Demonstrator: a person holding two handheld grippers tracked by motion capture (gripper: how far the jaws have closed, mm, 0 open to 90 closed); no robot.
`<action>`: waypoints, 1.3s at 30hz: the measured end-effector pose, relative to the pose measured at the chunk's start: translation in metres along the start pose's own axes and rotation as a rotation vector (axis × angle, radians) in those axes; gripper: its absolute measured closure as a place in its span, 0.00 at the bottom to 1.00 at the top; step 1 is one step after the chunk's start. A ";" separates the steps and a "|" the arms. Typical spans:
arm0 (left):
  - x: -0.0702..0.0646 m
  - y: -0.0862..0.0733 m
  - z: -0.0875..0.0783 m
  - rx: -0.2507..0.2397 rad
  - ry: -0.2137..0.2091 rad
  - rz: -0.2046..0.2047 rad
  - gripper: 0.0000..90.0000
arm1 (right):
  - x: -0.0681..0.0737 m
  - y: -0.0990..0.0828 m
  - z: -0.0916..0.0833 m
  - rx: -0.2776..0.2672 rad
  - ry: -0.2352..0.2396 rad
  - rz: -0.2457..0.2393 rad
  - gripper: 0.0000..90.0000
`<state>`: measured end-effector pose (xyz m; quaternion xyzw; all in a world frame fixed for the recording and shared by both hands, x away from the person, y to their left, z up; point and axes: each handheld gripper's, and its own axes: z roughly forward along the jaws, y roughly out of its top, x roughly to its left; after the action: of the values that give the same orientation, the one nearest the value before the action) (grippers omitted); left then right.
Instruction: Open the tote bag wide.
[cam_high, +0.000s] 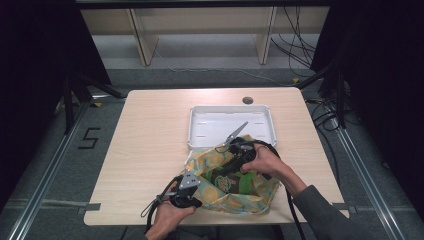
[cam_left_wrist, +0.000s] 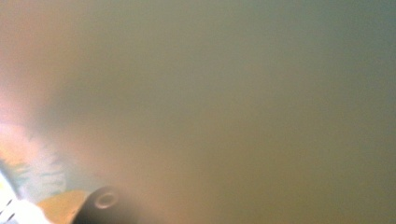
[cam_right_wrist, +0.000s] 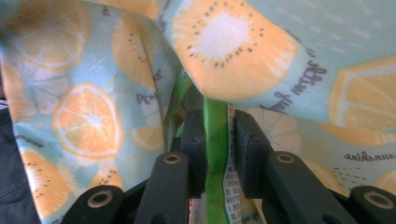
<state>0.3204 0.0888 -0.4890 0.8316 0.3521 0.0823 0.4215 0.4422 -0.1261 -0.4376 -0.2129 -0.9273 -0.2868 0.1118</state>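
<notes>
Fingers (cam_right_wrist: 194, 140) of my right gripper (cam_right_wrist: 215, 154) stand close on either side of a green printed packet edge (cam_right_wrist: 216, 135) in the right gripper view; the pads look pressed against it, so I judge this a pinch grip. Around the packet, from nine o'clock across twelve to three, hangs the pale blue fabric bag printed with orange citrus slices (cam_right_wrist: 93, 116).

Left gripper view: a blurred tan-green haze covers the lens, probably cloth lying against it. One dark jaw tip shows at seven o'clock, beside a patch of patterned fabric. I cannot tell from this view whether that gripper is clenched or released.

High view: the bag (cam_high: 250, 195) lies at the near edge of the light wooden table (cam_high: 150, 145), at five o'clock from its centre. My left gripper (cam_high: 186, 192) sits at the bag's nine o'clock rim, seemingly holding the mouth; its jaws are hidden in cloth. My right gripper (cam_high: 240, 155) reaches in from one o'clock, with the green packet (cam_high: 232, 177) showing dark inside the opening. A white plastic tray (cam_high: 200, 122) lies at twelve o'clock of the bag, with grey metal scissors (cam_high: 235, 135) at its near side.

Judgement: the step in hand is moving the packet through the bag's mouth. Next, the left must keep the mouth wide while the right moves along the opening without snagging cloth.
</notes>
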 end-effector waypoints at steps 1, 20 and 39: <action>-0.001 -0.001 -0.004 -0.006 0.000 -0.020 0.84 | 0.000 0.000 -0.001 0.004 -0.002 0.005 0.85; 0.018 0.001 -0.059 -0.083 0.114 -0.051 0.56 | 0.001 -0.002 -0.012 -0.016 -0.030 -0.002 0.85; 0.044 0.025 -0.051 -0.076 0.109 0.060 0.53 | 0.005 -0.007 -0.025 -0.032 -0.066 -0.041 0.85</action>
<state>0.3436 0.1404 -0.4449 0.8194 0.3462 0.1534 0.4303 0.4365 -0.1441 -0.4184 -0.2050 -0.9299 -0.2966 0.0721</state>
